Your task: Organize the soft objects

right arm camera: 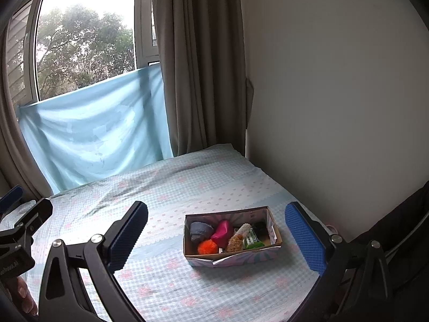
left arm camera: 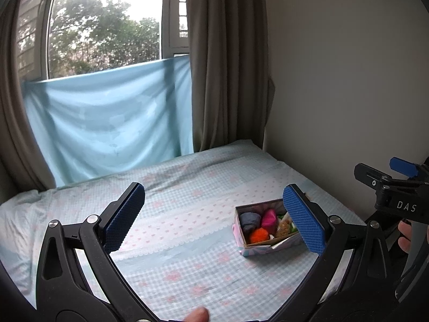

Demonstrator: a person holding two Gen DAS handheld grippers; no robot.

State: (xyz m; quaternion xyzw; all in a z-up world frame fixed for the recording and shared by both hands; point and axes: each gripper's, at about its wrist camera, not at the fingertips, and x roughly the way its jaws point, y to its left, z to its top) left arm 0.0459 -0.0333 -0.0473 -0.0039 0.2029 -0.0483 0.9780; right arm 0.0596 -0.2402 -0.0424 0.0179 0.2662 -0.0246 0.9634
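Observation:
A small cardboard box [right arm camera: 276,234] stands on the bed and holds several soft objects: a grey-blue bundle [right arm camera: 199,230], a magenta pouch [right arm camera: 222,230], an orange pompom [right arm camera: 207,247], a tan fuzzy piece [right arm camera: 237,238] and a green packet [right arm camera: 252,240]. The box also shows in the left wrist view [left arm camera: 264,248], with the pompom [left arm camera: 258,234] inside. My right gripper [right arm camera: 217,237] is open and empty, held above and in front of the box. My left gripper [left arm camera: 214,218] is open and empty, to the left of the box. The right gripper's body [left arm camera: 394,187] shows at the right edge there.
The bed [right arm camera: 166,281] has a light blue checked sheet with pink flowers. A blank wall [right arm camera: 335,107] borders it on the right. Behind it hang a brown curtain [right arm camera: 201,67] and a light blue cloth [right arm camera: 93,131] under a window [right arm camera: 85,48].

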